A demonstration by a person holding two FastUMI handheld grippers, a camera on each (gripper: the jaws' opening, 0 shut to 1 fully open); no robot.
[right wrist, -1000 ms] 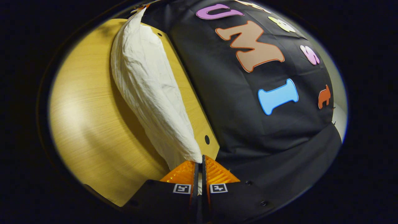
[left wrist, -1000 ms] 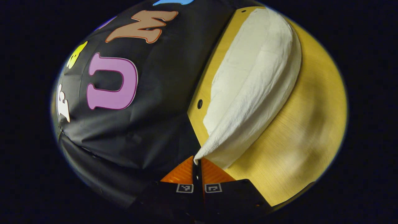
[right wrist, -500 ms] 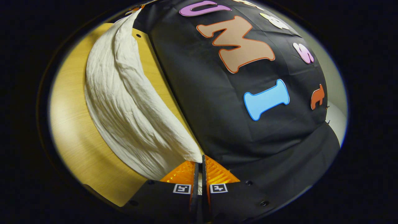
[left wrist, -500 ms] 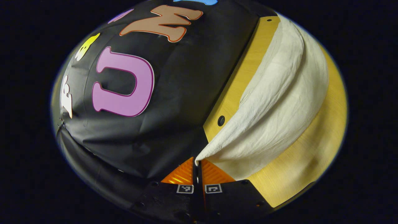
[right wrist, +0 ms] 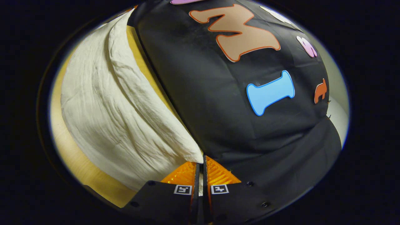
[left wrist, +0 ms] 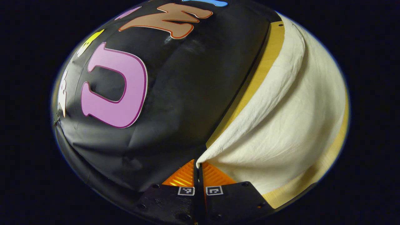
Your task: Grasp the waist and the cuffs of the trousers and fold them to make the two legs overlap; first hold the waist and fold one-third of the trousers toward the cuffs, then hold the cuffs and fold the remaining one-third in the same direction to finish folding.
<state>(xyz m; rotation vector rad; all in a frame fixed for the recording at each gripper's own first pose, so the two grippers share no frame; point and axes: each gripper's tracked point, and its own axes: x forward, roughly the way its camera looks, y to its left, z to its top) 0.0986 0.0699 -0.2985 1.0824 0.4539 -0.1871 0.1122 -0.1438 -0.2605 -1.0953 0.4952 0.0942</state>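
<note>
Cream trousers (left wrist: 281,125) drape over the wooden table (left wrist: 265,68), lifted at two ends. In the left gripper view, the left gripper (left wrist: 198,170) has its jaws closed to a thin slit on a corner of the cloth, which fans away from the tips to the right, toward the table's far edge. A strip of bare table shows between the trousers and the booth wall (left wrist: 175,103). In the right gripper view, the right gripper (right wrist: 200,172) pinches the trousers (right wrist: 106,112) likewise, jaws nearly touching, fabric caught between them and spreading left over the table (right wrist: 75,162). No containers in sight. A pale patch beyond the wall's (right wrist: 250,140) right edge appears in the right gripper view.
</note>
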